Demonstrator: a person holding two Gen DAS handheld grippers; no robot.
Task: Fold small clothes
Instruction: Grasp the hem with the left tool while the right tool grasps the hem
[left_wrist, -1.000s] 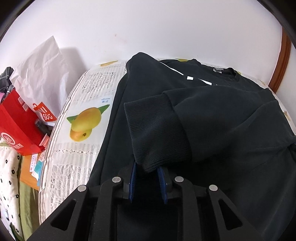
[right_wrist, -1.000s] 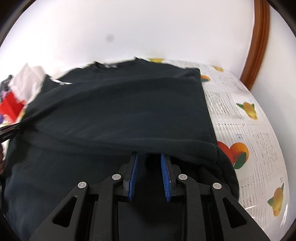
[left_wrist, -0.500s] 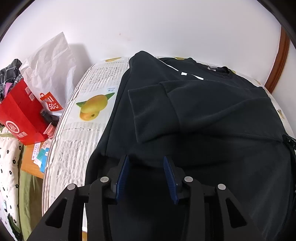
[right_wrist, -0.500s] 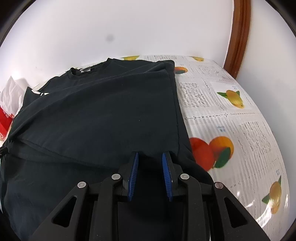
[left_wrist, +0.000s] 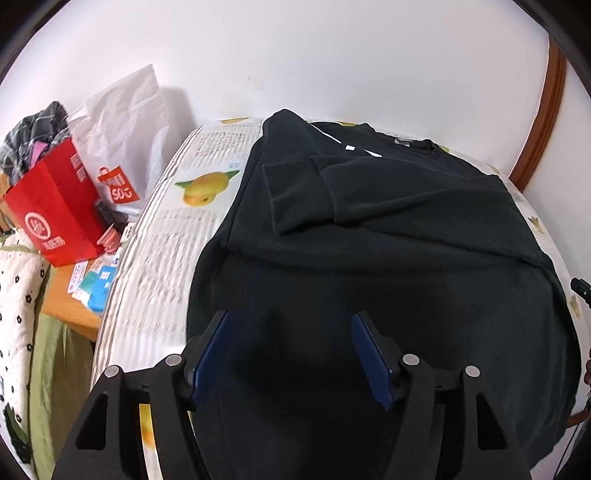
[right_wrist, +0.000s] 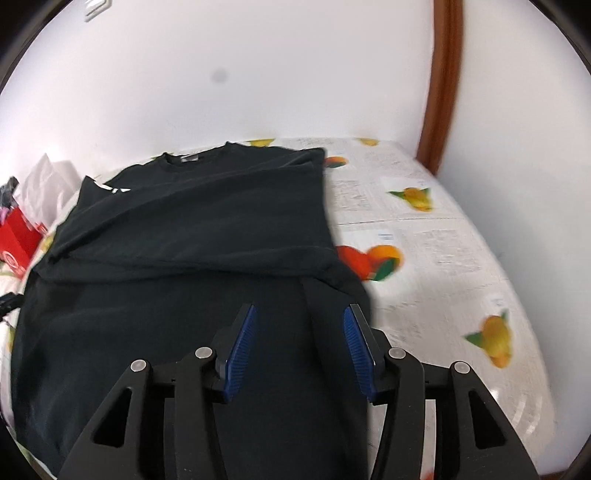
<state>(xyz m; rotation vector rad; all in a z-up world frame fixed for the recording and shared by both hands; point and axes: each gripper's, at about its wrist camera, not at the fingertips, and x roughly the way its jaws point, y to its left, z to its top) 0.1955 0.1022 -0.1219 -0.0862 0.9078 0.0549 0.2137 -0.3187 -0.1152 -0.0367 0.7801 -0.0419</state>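
Observation:
A black sweatshirt (left_wrist: 388, 240) lies on a table covered by a fruit-print cloth (left_wrist: 162, 236). One sleeve with its ribbed cuff (left_wrist: 295, 195) lies folded across the chest. My left gripper (left_wrist: 291, 325) is open and empty, above the sweatshirt's lower left part. In the right wrist view the sweatshirt (right_wrist: 199, 221) fills the left and middle, with its collar (right_wrist: 184, 158) at the far side. My right gripper (right_wrist: 299, 317) is open and empty, above the sweatshirt's lower right part near its right edge.
A red paper bag (left_wrist: 55, 210) and a white paper bag (left_wrist: 125, 122) stand left of the table, with clothes in the red one. A white wall runs behind. A brown wooden frame (right_wrist: 443, 85) stands at the back right. The fruit-print cloth (right_wrist: 443, 266) lies bare to the right.
My left gripper let go of the sleeve cuff, opened wide and drew back. My right gripper also opened and drew back toward the near edge of the sweatshirt.

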